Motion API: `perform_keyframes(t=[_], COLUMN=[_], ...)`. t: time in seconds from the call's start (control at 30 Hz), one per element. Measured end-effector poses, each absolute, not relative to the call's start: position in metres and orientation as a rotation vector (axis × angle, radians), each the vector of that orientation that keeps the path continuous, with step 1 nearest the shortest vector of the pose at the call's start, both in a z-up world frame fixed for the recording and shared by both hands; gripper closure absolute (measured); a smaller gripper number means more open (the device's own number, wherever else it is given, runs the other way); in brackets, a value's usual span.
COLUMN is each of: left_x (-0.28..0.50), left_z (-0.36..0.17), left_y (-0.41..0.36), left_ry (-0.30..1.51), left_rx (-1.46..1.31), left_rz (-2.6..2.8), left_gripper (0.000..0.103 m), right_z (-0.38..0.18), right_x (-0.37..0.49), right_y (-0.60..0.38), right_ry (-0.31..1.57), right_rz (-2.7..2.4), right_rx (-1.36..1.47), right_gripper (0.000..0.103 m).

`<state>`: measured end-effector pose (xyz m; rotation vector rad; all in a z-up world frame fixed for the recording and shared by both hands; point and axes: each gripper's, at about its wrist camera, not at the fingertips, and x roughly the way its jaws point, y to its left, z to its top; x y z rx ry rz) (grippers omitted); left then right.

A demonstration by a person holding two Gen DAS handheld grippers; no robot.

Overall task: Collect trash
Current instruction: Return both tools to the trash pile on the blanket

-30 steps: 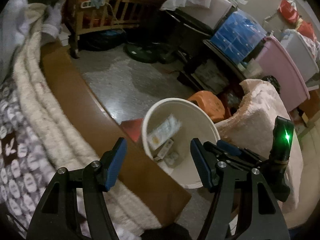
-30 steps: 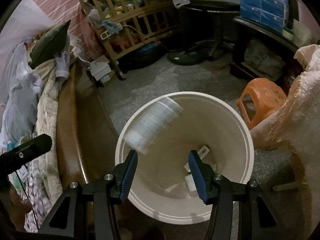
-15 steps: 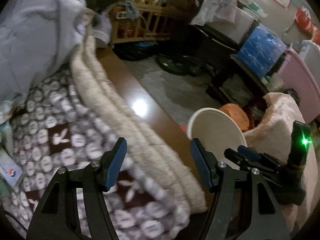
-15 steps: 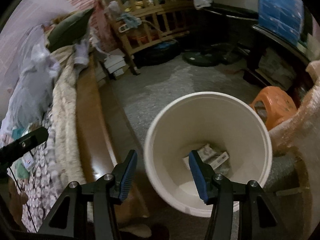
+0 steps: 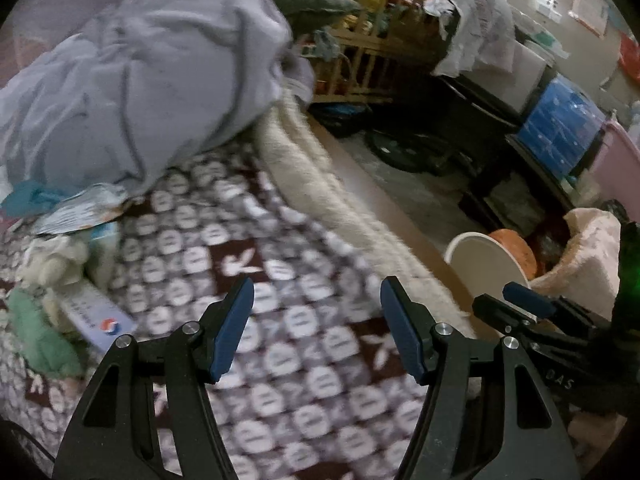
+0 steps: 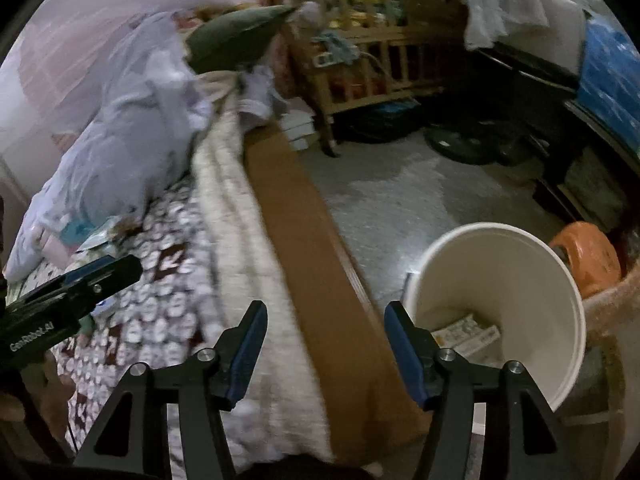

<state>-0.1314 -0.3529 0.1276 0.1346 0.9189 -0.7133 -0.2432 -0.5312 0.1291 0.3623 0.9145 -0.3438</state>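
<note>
Here my left hand-held gripper (image 5: 316,328) hangs spread and empty over the bed's patterned blanket (image 5: 280,360), aimed toward the litter still to collect: a crumpled wrapper (image 5: 80,208) and a flat carton (image 5: 98,322) at the far left, beside soft rumpled bedding (image 5: 140,80). My right hand-held gripper (image 6: 324,350) is opening with nothing between its blue pads, over the fleecy blanket edge. To its right on the floor stands the smooth, round white bin (image 6: 500,308), packaging lying inside.
</note>
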Motion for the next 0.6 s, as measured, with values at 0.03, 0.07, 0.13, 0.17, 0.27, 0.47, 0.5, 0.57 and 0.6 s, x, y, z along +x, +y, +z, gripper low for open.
perform_keyframes(t=[0.03, 0.07, 0.13, 0.17, 0.27, 0.47, 0.5, 0.57, 0.6], left_x=[-0.129, -0.129, -0.124, -0.121, -0.114, -0.098, -0.096, -0.091, -0.089], left_z=[0.128, 0.127, 0.128, 0.127, 0.126, 0.122, 0.122, 0.120, 0.120], left_y=[-0.345, -0.339, -0.325, -0.316, -0.293, -0.233, -0.222, -0.201, -0.193], left_ry=[0.917, 0.915, 0.912, 0.912, 0.918, 0.923, 0.925, 0.928, 0.930], left_rx=[0.131, 0.128, 0.122, 0.118, 0.099, 0.065, 0.060, 0.051, 0.049], left_rz=[-0.699, -0.688, -0.661, -0.643, -0.604, -0.507, -0.491, -0.458, -0.445], left_gripper=[0.038, 0.038, 0.038, 0.038, 0.038, 0.038, 0.038, 0.038, 0.038], right_z=[0.129, 0.129, 0.129, 0.128, 0.126, 0.118, 0.117, 0.114, 0.114], right_x=[-0.238, -0.234, -0.225, -0.220, -0.205, -0.177, -0.174, -0.162, -0.160], right_y=[-0.525, -0.519, -0.505, -0.498, -0.478, -0.439, -0.435, -0.419, -0.413], right_ry=[0.916, 0.917, 0.922, 0.925, 0.937, 0.963, 0.967, 0.975, 0.977], right_rz=[-0.330, -0.320, -0.291, -0.278, -0.239, -0.153, -0.141, -0.104, -0.091], right_rx=[0.355, 0.350, 0.336, 0.329, 0.313, 0.289, 0.287, 0.277, 0.272], right_gripper=[0.044, 0.044, 0.044, 0.044, 0.043, 0.042, 0.042, 0.042, 0.042])
